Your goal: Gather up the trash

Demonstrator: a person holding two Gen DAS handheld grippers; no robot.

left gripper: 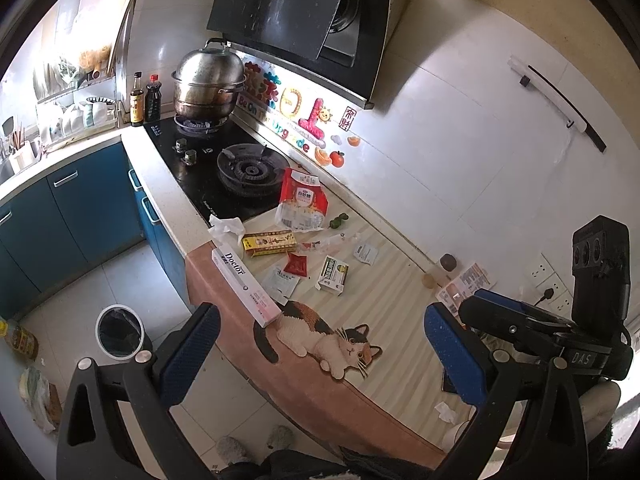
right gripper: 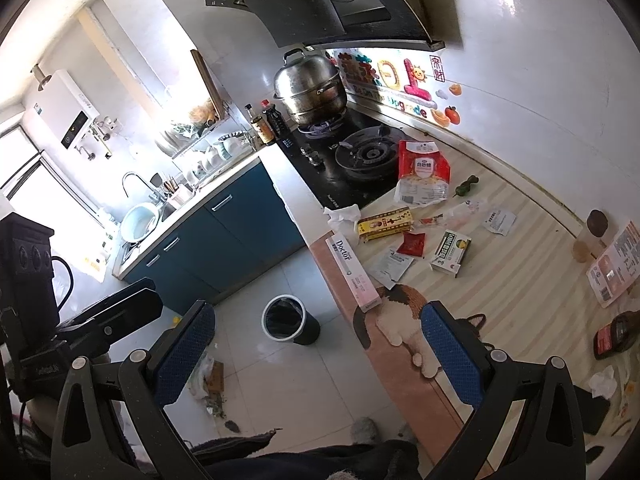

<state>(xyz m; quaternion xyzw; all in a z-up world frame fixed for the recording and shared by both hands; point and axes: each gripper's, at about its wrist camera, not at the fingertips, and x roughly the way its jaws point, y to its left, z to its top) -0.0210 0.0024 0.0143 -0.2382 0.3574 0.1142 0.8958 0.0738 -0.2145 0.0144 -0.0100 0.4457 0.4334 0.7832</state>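
Trash lies scattered on a counter mat with a cat picture (left gripper: pixel 332 340): a long white "Doctor" box (left gripper: pixel 246 284) (right gripper: pixel 352 270), a yellow box (left gripper: pixel 269 243) (right gripper: pixel 385 222), a red sachet (left gripper: pixel 296 264) (right gripper: pixel 411 245), a green-white box (left gripper: pixel 332 275) (right gripper: pixel 450 251), a red-white bag (left gripper: pixel 302 200) (right gripper: pixel 422 172) and crumpled tissue (left gripper: pixel 226 228) (right gripper: pixel 342 216). A white-rimmed bin with a black liner (left gripper: pixel 119 332) (right gripper: pixel 288 318) stands on the floor. My left gripper (left gripper: pixel 320 352) hangs open above the mat's near edge. My right gripper (right gripper: pixel 318 354) is open too, over the floor beside the counter. Neither holds anything.
A gas hob (left gripper: pixel 224 168) with a steel steamer pot (left gripper: pixel 209 80) lies beyond the trash. Blue cabinets (left gripper: pixel 72 208) and a sink (right gripper: pixel 138 220) run along the left. A dark bottle (right gripper: pixel 616 334) and printed leaflet (right gripper: pixel 616 264) lie at the right. Bags sit on the floor (left gripper: pixel 36 396).
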